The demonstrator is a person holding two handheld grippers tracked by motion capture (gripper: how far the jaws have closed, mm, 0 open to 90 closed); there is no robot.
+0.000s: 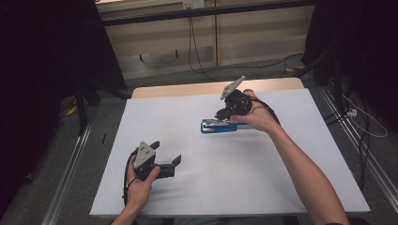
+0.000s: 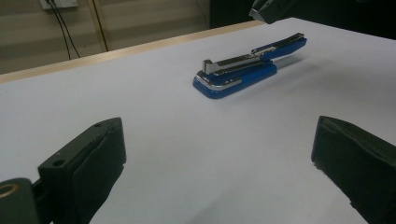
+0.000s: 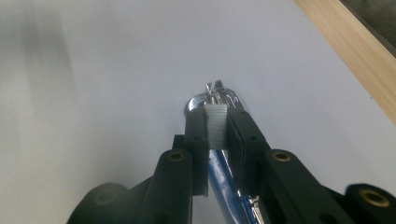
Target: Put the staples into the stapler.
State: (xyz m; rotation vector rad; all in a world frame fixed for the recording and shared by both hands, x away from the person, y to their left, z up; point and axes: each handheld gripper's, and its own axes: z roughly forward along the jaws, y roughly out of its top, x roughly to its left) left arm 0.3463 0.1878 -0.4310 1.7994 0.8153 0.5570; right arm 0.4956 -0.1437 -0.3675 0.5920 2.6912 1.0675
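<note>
A blue stapler [image 1: 218, 125] with a chrome top lies on the white table [image 1: 178, 112], a little right of the middle. My right gripper [image 1: 224, 112] hangs just over it, tilted down. In the right gripper view its jaws [image 3: 216, 135] are shut on a short silver strip of staples [image 3: 216, 123], directly above the stapler's metal front [image 3: 212, 95] and blue body [image 3: 220, 179]. My left gripper [image 1: 166, 153] rests near the table's front left, open and holding nothing. From it the stapler [image 2: 247, 65] lies ahead, with the left gripper [image 2: 215, 144] jaws wide apart.
A bare wooden strip [image 1: 187, 89] runs along the table's far edge. Beyond it are a pale wall panel and cables [image 1: 195, 51] on the floor. Dark curtains stand at both sides, and metal floor rails [image 1: 70, 159] run beside the table.
</note>
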